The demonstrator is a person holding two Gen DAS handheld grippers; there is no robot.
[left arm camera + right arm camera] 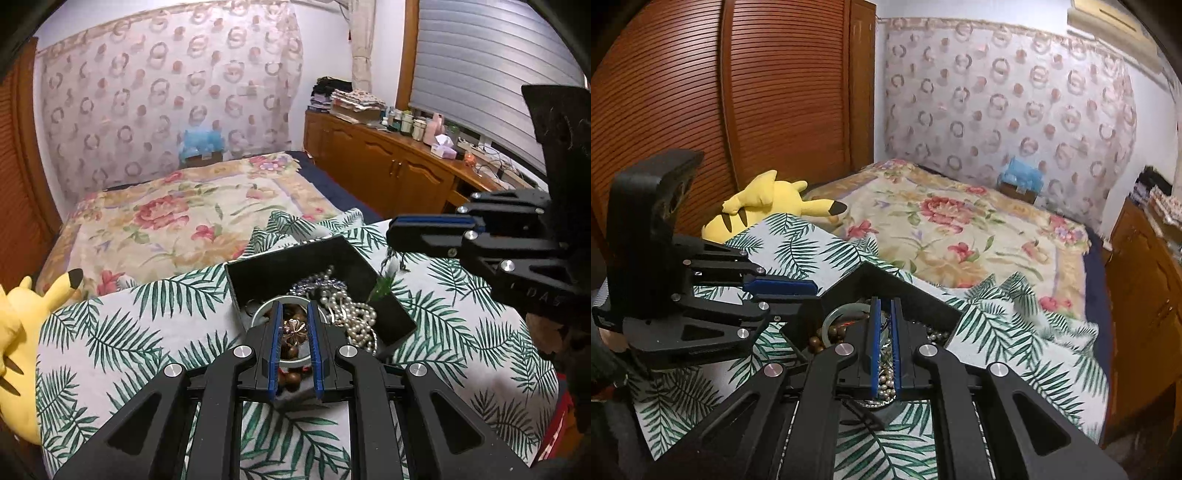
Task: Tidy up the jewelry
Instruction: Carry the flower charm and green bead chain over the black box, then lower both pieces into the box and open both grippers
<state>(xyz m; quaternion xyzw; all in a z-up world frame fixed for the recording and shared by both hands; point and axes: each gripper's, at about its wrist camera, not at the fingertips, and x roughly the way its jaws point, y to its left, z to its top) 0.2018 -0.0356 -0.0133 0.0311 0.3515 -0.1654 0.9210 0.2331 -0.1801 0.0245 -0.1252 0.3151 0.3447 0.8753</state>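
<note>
Resting on the palm-print cover [110,332], the black jewelry box [280,266] already holds pearls [354,314], beads and a bangle. Left gripper [294,328] pinches a flower brooch [294,328] above it; right gripper [885,332] looks nearly closed, empty.

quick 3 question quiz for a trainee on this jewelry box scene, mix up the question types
1. True or false: the black jewelry box rests on a palm-leaf cloth.
2. Multiple choice: what shows between the blue pads of the left tongs? A) a flower-shaped metal piece B) a wristwatch C) a coin
3. Short answer: which plush toy lies at the edge of the bed, and what colour is it?

Key
1. True.
2. A, the flower-shaped piece; whether the pads actually grip it cannot be told.
3. A yellow Pikachu plush, beside the wooden wardrobe.
</note>
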